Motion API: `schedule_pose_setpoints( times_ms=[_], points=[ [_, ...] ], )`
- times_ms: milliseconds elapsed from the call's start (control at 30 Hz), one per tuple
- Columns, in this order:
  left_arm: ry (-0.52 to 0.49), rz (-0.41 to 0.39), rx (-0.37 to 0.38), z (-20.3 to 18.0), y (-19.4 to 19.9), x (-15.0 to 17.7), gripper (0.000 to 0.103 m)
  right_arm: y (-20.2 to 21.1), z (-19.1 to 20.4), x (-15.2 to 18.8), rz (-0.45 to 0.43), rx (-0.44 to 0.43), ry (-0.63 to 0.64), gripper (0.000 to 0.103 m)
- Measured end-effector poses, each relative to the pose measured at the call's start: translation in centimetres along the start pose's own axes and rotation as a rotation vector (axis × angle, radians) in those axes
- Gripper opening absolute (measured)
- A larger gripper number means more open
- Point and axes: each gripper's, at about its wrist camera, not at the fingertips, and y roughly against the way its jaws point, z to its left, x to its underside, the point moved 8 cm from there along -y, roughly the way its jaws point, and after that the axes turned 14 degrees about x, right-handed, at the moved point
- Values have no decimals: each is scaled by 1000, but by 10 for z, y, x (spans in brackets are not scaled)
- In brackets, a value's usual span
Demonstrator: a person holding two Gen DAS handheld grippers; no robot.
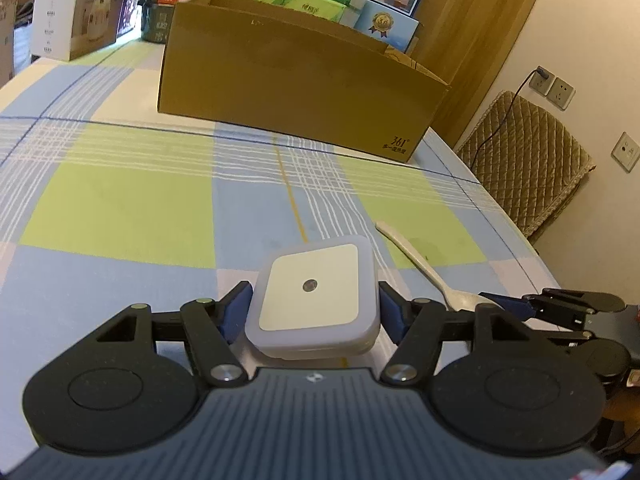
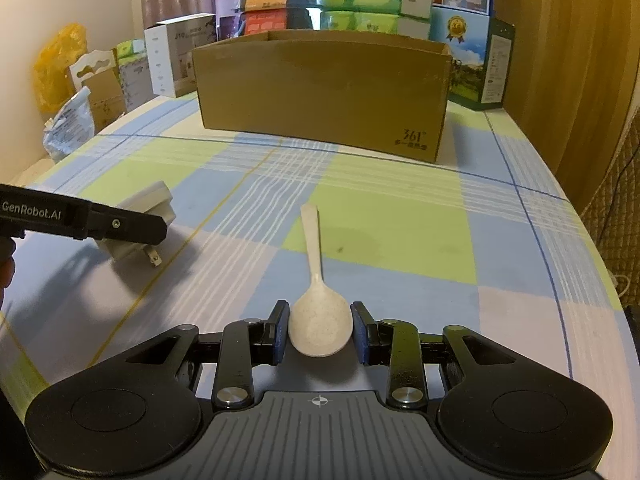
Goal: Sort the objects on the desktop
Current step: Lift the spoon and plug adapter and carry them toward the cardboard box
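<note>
- Cardboard box (image 2: 320, 92): stood open-topped at the far side of the counter (image 2: 400, 232), straight ahead of both grippers
- Night light (image 1: 314, 300): sat between the left gripper (image 1: 314, 308) pads; jaws looked closed on its sides
- Spoon (image 2: 318, 312): bowl lay between the right gripper (image 2: 320, 332) pads, slight gaps showing, handle pointing toward the box

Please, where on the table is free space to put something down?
The checked cloth between the cardboard box and the spoon is bare. So is the right side, beyond the spoon. Crowded: near the night light, and behind the box.
</note>
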Motion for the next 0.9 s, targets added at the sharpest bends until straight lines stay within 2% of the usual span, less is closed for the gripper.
schedule_pose_setpoints(
  times_ms=[433,900],
  points=[
    [-21,-10,-40,-18,8,-1,62,9,-8,-8,-20,25,-35,30],
    [-36,-42,-80,-40,41,-21,62,46,-7,-40,-53,40,-96,30]
  ],
)
